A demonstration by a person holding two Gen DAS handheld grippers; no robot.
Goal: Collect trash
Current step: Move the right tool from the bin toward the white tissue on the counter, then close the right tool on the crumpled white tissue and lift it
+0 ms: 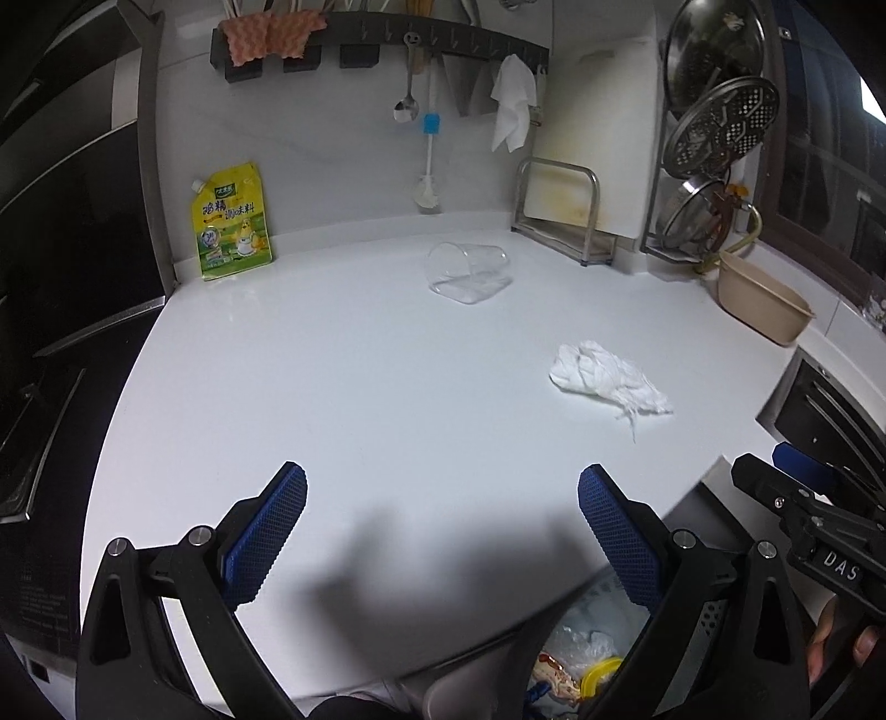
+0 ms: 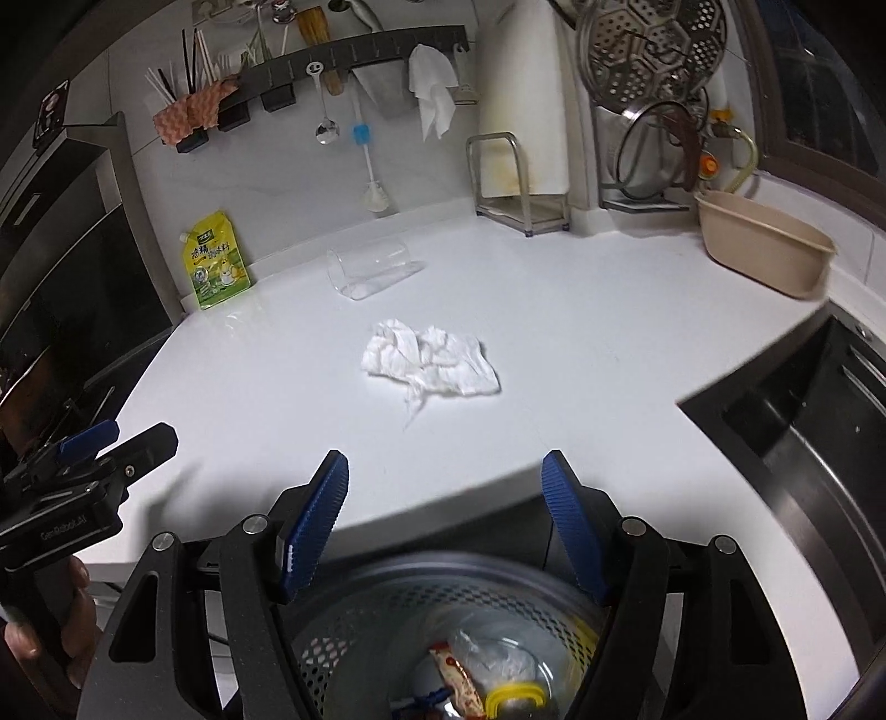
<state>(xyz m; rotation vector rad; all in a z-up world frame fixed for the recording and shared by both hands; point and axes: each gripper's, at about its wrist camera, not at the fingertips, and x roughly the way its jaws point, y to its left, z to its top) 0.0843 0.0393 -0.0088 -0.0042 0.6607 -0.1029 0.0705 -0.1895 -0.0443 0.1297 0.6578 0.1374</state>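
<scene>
A crumpled white paper towel point(image 1: 609, 379) lies on the white counter point(image 1: 360, 387); it also shows in the right wrist view point(image 2: 432, 363), ahead of my right gripper. A clear plastic cup point(image 1: 468, 271) lies on its side farther back, also in the right wrist view point(image 2: 371, 271). A perforated bin point(image 2: 443, 620) below the counter edge holds wrappers and plastic; it shows in the left wrist view point(image 1: 576, 653) too. My left gripper point(image 1: 443, 498) is open and empty above the counter's front. My right gripper point(image 2: 446, 487) is open and empty above the bin.
A yellow seasoning pouch point(image 1: 232, 224) leans on the back wall. A beige tub point(image 2: 764, 243) sits at the right by the sink point(image 2: 803, 443). A cutting board rack point(image 1: 565, 216) and a lid rack point(image 1: 714, 127) stand at the back. Utensils hang on a wall rail point(image 1: 387, 41).
</scene>
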